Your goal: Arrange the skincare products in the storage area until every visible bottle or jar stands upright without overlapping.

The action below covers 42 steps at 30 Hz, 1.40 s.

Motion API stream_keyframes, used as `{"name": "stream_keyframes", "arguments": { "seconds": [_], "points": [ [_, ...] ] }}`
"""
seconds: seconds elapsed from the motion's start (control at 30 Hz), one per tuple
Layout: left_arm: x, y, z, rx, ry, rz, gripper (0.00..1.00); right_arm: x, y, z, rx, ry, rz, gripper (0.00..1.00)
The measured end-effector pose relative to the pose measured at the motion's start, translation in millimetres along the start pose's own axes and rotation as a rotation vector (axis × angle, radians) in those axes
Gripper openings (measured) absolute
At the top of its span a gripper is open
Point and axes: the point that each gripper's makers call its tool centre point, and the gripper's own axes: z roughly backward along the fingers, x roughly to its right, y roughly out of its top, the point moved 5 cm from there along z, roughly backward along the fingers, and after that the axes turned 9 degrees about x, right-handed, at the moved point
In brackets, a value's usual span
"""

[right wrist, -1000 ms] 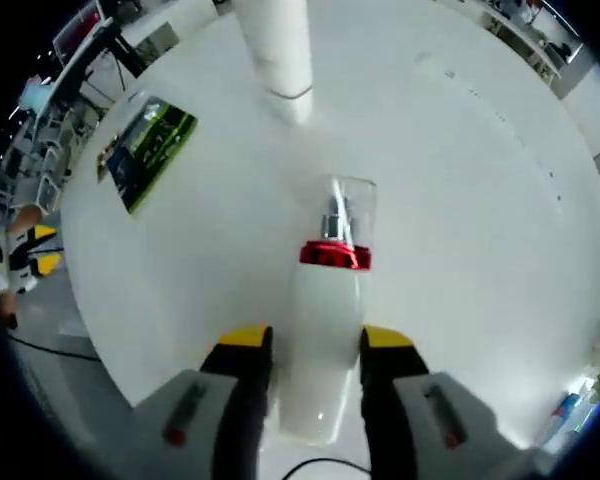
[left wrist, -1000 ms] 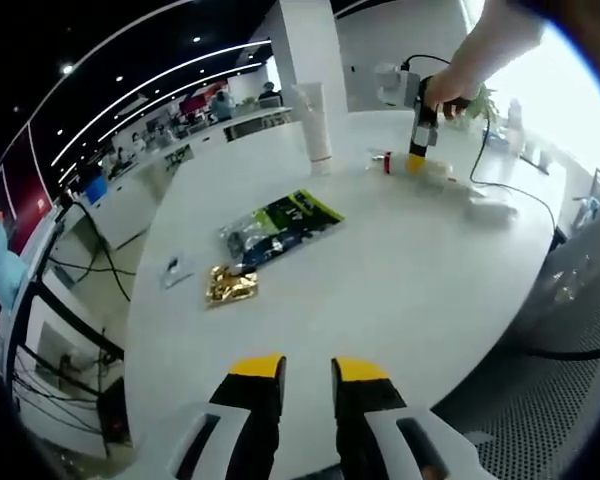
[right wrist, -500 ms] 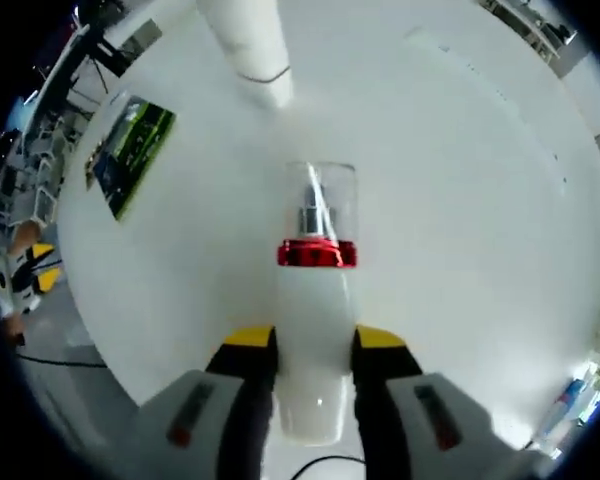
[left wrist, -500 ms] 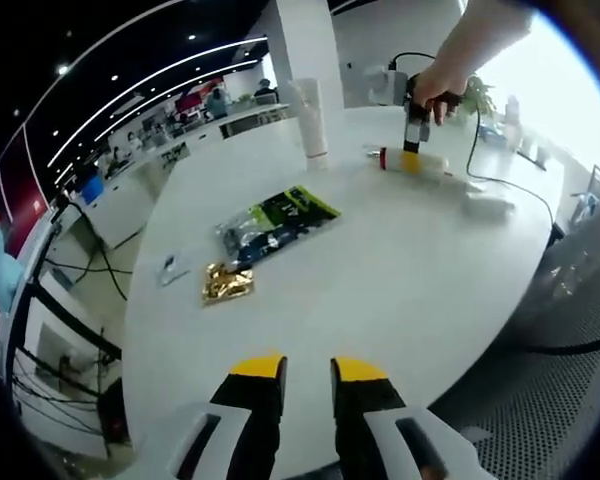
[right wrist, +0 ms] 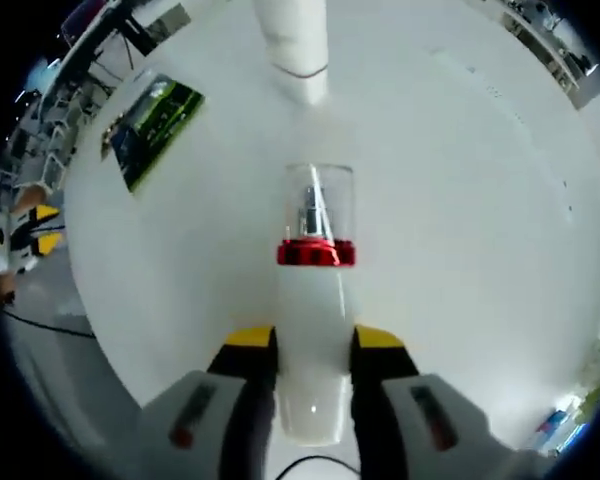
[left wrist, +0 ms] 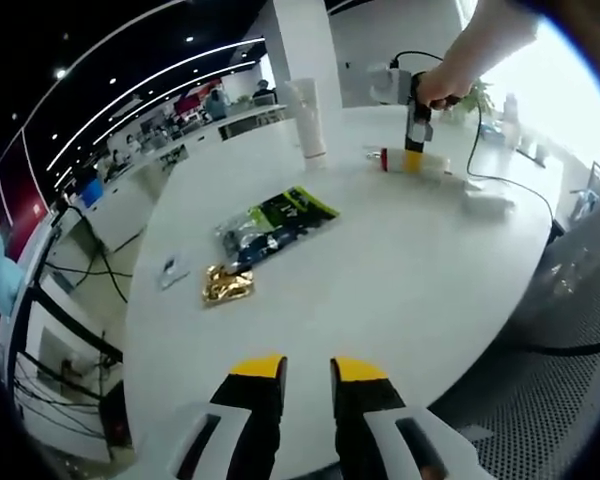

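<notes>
A white pump bottle (right wrist: 313, 330) with a red collar and a clear cap lies lengthwise between my right gripper's (right wrist: 314, 345) jaws, which are shut on its body. In the left gripper view that bottle (left wrist: 430, 163) lies on its side on the white table (left wrist: 380, 290), far right, under a person's hand holding the right gripper (left wrist: 416, 150). A tall white tube (left wrist: 305, 118) stands upright at the far side, and its base (right wrist: 295, 40) rises just beyond the bottle's cap. My left gripper (left wrist: 308, 370) hangs over the near table edge, jaws close together, holding nothing.
A green packet (left wrist: 280, 218), a gold foil packet (left wrist: 228, 285) and a small card (left wrist: 172, 268) lie mid-table. A white object (left wrist: 490, 205) and a black cable (left wrist: 510, 190) sit at the right. The floor drops off past the near edge.
The right jaws have drawn in tighter on the bottle's body. The right view has shifted a little; the left gripper has stayed still.
</notes>
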Motion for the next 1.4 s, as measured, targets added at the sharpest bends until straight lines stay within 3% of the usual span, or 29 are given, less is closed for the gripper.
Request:
{"name": "stream_keyframes", "arguments": {
  "seconds": [0.33, 0.63, 0.83, 1.0, 1.13, 1.23, 1.33, 1.4],
  "points": [
    [0.5, 1.7, 0.0, 0.007, -0.004, -0.008, 0.19, 13.0, 17.0, 38.0, 0.142, -0.043, -0.023, 0.27],
    [1.8, 4.9, 0.2, 0.020, -0.012, -0.024, 0.19, -9.6, 24.2, 85.1, 0.367, -0.029, -0.082, 0.27],
    [2.4, 5.9, -0.6, 0.017, -0.016, -0.046, 0.19, -38.7, 30.7, 116.0, 0.569, 0.058, -0.210, 0.27],
    [3.6, 2.0, -1.3, -0.017, -0.019, -0.062, 0.19, -56.3, 30.5, 129.5, 0.670, 0.114, -0.223, 0.27],
    [9.5, 3.9, -1.4, -0.023, -0.044, -0.077, 0.20, -80.3, 31.6, 148.7, 0.807, 0.231, -0.285, 0.27],
    [13.3, 1.4, -1.0, -0.067, -0.066, -0.079, 0.20, -96.9, 28.4, 159.7, 0.847, 0.255, -0.259, 0.27],
    [14.2, 8.1, 2.8, -0.060, -0.069, -0.049, 0.20, -110.0, 25.0, 166.8, 0.902, 0.298, -0.277, 0.27],
    [15.9, 18.7, 5.4, -0.007, -0.084, -0.008, 0.23, -118.3, 21.6, 170.2, 0.952, 0.342, -0.290, 0.27]
  ]
}}
